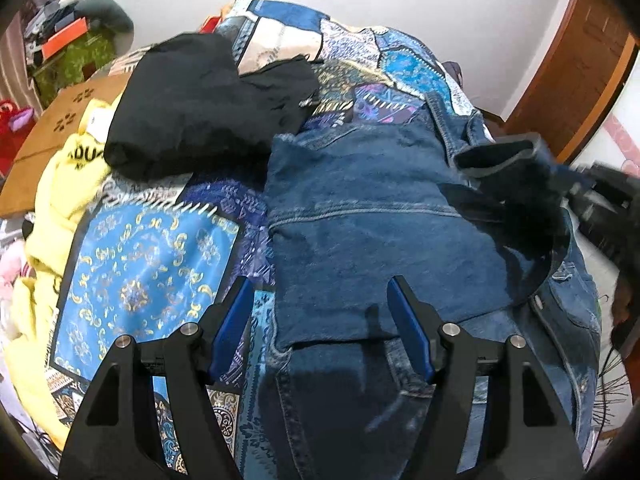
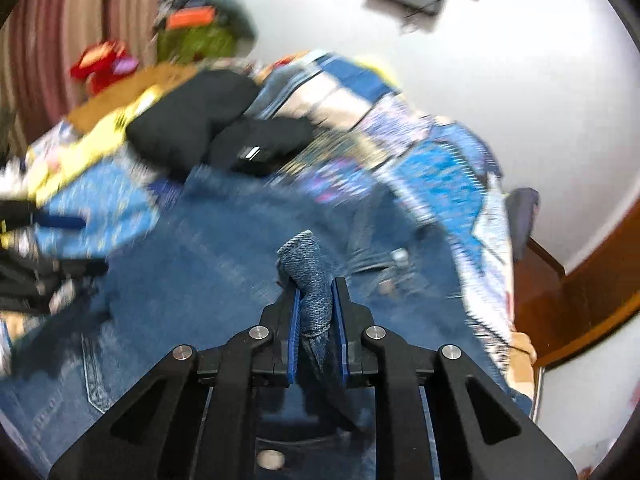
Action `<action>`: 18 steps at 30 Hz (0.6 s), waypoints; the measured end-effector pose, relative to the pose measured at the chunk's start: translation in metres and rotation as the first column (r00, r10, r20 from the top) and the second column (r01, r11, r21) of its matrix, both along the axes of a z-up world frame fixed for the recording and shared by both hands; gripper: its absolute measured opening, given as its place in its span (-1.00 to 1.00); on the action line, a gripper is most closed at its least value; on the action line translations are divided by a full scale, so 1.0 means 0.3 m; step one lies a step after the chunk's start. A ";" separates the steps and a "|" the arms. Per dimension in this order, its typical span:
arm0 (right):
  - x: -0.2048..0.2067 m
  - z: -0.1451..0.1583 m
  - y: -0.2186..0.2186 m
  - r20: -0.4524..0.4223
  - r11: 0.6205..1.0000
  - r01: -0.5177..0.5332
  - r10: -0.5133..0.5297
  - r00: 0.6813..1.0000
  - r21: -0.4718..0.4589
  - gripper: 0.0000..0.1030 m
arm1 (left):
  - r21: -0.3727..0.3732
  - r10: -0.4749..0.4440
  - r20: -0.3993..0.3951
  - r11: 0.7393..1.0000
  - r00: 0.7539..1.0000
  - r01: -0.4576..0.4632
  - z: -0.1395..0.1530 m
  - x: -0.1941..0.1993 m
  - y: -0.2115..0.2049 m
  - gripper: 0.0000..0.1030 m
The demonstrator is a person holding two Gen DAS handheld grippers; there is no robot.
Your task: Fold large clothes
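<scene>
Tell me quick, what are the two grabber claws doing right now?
Left gripper: open, holding nothing, jaws hanging over the blue denim jacket.
Right gripper: shut on a bunched fold of that blue denim jacket.

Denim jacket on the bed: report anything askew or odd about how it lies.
The denim jacket lies rumpled, not flat. One end, seemingly a sleeve cuff, is lifted at its right side, pinched in the right gripper. The left gripper hovers open above its near edge.

Bright, even indoor light; soft shadows. Left view mostly sharp; right view motion-blurred throughout. Fisheye bending, dark vignetted corners.
</scene>
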State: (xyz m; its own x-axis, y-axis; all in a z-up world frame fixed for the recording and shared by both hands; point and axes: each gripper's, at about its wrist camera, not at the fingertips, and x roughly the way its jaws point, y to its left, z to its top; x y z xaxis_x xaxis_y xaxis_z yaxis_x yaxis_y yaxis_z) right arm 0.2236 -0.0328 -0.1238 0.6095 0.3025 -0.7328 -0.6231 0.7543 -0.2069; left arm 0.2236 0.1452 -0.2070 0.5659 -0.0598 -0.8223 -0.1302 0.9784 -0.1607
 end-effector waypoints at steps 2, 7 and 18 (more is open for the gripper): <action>0.027 0.072 -0.071 0.015 0.997 0.050 -0.051 0.999 0.062 -0.74 | 0.004 -0.009 0.015 1.000 1.000 0.009 0.020 0.006 -0.017 0.33; 0.034 0.155 -0.220 0.030 0.979 0.135 -0.141 0.990 0.154 -0.75 | 0.014 -0.031 0.033 0.999 0.999 0.031 0.051 0.018 -0.069 0.33; 0.050 0.026 -0.528 -0.131 0.919 0.342 -0.322 0.938 0.194 -0.78 | 0.060 -0.093 0.015 0.994 0.996 0.092 0.075 0.029 -0.191 0.33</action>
State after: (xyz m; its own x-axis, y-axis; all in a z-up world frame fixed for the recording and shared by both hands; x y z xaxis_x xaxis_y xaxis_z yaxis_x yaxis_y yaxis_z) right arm 0.2385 -0.1911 -0.1159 0.6326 0.2486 -0.7335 -0.3380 0.9408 0.0273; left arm 0.2324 0.0878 -0.1846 0.5750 -0.0641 -0.8156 -0.0363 0.9939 -0.1037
